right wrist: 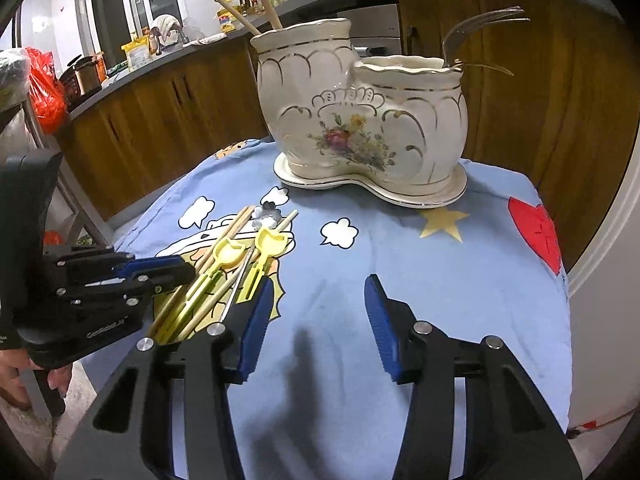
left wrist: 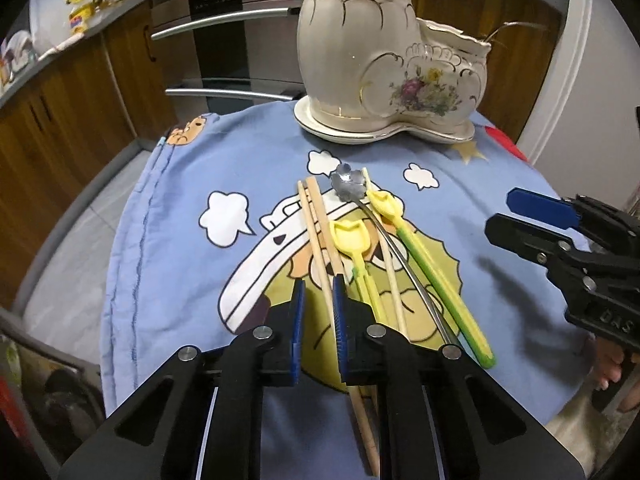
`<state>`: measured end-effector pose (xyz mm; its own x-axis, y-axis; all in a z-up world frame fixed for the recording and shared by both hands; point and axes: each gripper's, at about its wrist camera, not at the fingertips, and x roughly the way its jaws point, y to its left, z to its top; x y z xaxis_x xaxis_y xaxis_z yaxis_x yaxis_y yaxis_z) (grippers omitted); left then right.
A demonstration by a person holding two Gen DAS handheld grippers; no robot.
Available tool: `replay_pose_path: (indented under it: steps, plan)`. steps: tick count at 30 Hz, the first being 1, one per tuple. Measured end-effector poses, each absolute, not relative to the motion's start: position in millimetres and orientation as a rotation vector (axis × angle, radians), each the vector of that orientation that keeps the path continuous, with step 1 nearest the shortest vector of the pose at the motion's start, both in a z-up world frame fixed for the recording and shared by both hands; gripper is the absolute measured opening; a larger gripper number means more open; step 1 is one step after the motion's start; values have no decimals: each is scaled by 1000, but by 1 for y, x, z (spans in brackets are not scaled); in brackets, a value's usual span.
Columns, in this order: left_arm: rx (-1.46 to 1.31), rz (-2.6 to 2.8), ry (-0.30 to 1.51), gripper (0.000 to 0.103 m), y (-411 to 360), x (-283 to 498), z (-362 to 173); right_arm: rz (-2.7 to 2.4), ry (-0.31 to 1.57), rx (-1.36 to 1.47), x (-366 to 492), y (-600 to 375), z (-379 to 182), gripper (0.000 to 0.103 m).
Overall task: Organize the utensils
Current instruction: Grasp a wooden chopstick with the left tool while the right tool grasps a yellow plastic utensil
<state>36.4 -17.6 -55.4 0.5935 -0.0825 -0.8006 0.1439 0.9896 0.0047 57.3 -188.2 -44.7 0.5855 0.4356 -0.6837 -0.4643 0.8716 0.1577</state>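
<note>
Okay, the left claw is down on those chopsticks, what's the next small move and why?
Probably lift the left claw straight up a little. Its jaws look nearly shut around one wooden chopstick, whose far end still lies among the yellow spoons. A short lift should free it before carrying it to the ceramic holder's taller cup.

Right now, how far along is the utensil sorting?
Done: chopsticks stand in the holder's tall cup, forks in its low one. In hand: left gripper closing on a chopstick. Left: the other chopsticks, two yellow spoons and the metal spoon.
</note>
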Motion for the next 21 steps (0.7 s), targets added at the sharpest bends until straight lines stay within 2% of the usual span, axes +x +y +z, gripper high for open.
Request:
replay_pose_path:
  steps: [4,5,12,21]
  plan:
    - [161,-115,960,13,-28,42,-56,540,800,-63,56,-182,-47,47]
    - [169,-127,971,7,-27,42,-55,543,801,-71,55,-181,-48,47]
    - [118,-161,960,5,-9,38,-55,593,827,-98,53,-166,-51,47]
    - [118,-153,945,5,-6,34,-55,612,885,-129,64,-140,-60,29]
